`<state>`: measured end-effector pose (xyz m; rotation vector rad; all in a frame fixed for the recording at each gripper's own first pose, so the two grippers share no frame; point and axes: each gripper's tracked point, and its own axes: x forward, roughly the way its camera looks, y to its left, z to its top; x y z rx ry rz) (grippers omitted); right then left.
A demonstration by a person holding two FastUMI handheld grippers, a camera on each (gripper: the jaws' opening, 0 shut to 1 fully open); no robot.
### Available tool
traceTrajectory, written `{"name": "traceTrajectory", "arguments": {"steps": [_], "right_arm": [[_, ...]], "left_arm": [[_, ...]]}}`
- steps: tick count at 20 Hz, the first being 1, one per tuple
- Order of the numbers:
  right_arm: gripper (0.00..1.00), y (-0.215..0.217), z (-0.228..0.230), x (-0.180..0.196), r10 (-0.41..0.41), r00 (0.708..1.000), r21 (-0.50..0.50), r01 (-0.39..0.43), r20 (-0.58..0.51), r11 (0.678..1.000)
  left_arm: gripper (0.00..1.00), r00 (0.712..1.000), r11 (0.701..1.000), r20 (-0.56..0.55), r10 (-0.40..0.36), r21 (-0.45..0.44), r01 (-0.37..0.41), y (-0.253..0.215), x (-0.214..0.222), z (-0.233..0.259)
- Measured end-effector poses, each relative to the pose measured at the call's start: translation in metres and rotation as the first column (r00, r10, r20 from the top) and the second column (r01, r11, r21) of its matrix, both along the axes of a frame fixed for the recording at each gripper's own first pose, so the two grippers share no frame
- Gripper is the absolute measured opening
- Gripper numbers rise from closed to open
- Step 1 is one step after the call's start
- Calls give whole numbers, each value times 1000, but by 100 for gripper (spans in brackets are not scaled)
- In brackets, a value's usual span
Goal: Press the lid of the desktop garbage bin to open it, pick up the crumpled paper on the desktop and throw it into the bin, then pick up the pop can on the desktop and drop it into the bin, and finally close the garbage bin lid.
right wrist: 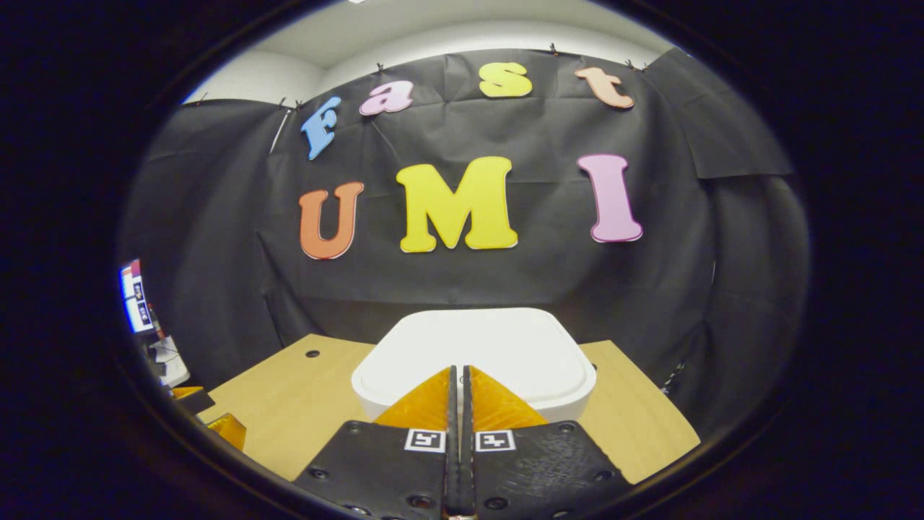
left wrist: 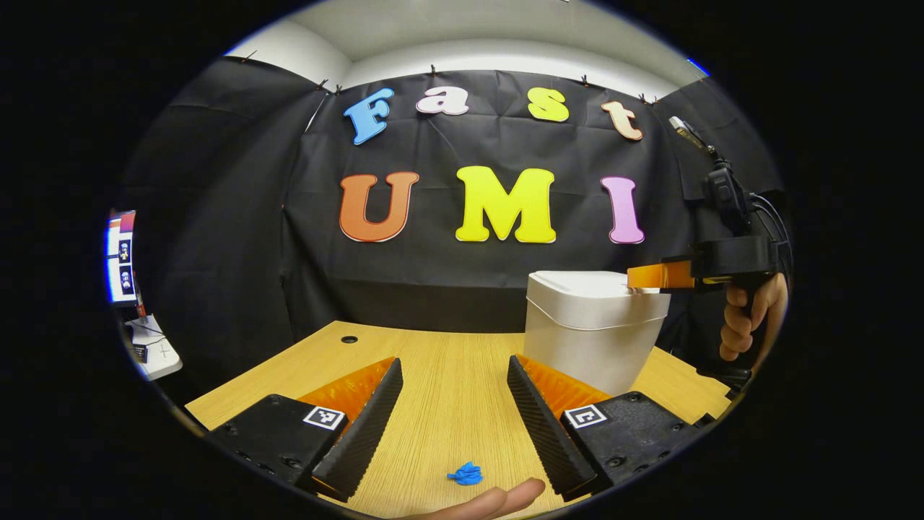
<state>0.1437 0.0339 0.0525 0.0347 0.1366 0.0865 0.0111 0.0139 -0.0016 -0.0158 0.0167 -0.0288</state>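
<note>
Spread wide, my left gripper (left wrist: 453, 419) hovers over the desk (left wrist: 447, 375); right gripper (right wrist: 456, 393), jaws closed, touches the bin lid (right wrist: 498, 343) at twelve o'clock.

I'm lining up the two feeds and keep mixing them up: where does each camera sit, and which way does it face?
Left gripper view: rides the left gripper, low over the table, facing the booth wall; open fingers below, bin ahead right, a fingertip at the bottom.
Right gripper view: rides the right gripper, fingers shut, above the bin's lid, facing the wall.
Shared: bin, table, wall.
</note>
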Motion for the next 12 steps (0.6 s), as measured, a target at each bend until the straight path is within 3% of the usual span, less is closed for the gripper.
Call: {"name": "traceTrajectory", "arguments": {"steps": [4, 8, 11, 12], "right_arm": [[4, 0, -6, -1, 2, 1000, -15, -2, -16, 1000], [1, -5, 14, -12, -8, 997, -54, 13, 76, 998], [1, 2, 17, -37, 70, 990, -2, -70, 123, 998], [7, 2, 15, -44, 90, 988, 2, -91, 129, 996]], "left_arm": [[94, 1000, 1000, 3, -2, 4, 2, -1, -2, 1], [94, 1000, 1000, 6, -1, 13, 1, -1, 1, 1], [94, 1000, 1000, 5, 12, -3, -12, 3, 7, -2], [94, 1000, 1000, -7, 7, -18, -7, 0, 10, -4]]}}
